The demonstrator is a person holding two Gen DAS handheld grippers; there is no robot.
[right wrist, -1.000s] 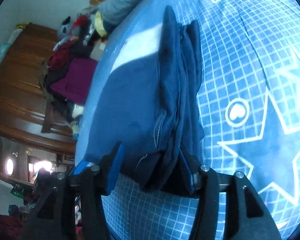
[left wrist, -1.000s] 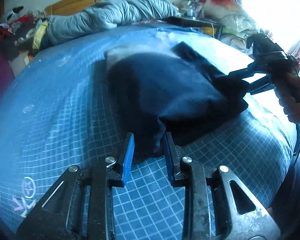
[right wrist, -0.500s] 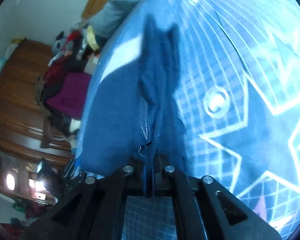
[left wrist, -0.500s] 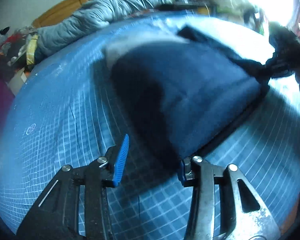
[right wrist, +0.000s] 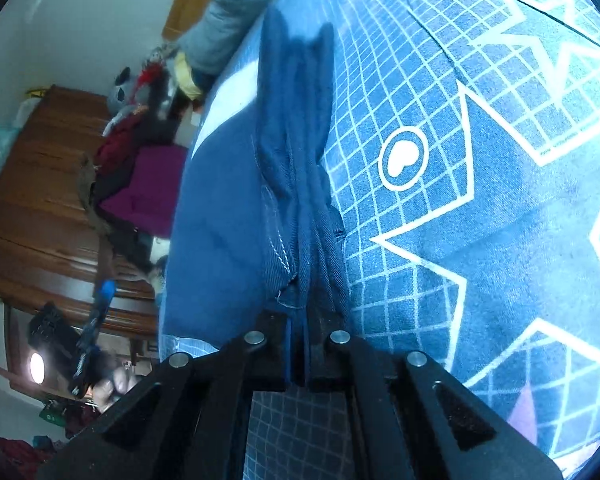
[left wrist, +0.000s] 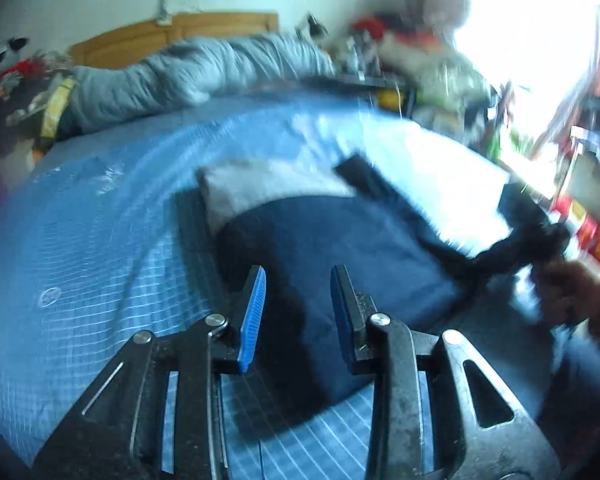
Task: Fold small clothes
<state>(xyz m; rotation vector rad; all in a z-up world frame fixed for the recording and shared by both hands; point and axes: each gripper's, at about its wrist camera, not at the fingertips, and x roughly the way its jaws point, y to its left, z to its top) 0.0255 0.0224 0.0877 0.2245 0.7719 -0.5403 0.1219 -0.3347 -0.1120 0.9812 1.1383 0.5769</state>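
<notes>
A dark navy garment (left wrist: pixel 340 248) with a pale grey part (left wrist: pixel 260 188) lies on the blue checked bedsheet (left wrist: pixel 100 260). My left gripper (left wrist: pixel 298 312) hovers over the garment's near end. Its jaws are closing, and dark cloth shows in the gap, but the blue pads (left wrist: pixel 254 312) do not press on it. In the right wrist view my right gripper (right wrist: pixel 298 344) is shut on the bunched edge of the garment (right wrist: pixel 228 208). In the left wrist view the right gripper (left wrist: pixel 532 232) is at the garment's right side, held by a hand (left wrist: pixel 568 292).
A grey duvet (left wrist: pixel 200 68) lies along the wooden headboard (left wrist: pixel 180 28). Cluttered shelves (left wrist: pixel 440 72) stand by the bright window. Left of the bed are a wooden wardrobe (right wrist: pixel 40 180) and a heap of clothes (right wrist: pixel 148 184). The star-patterned sheet (right wrist: pixel 500 240) stretches to the right.
My right gripper has shut on the garment's edge. My left gripper has let go of the near corner, risen and moved over the garment.
</notes>
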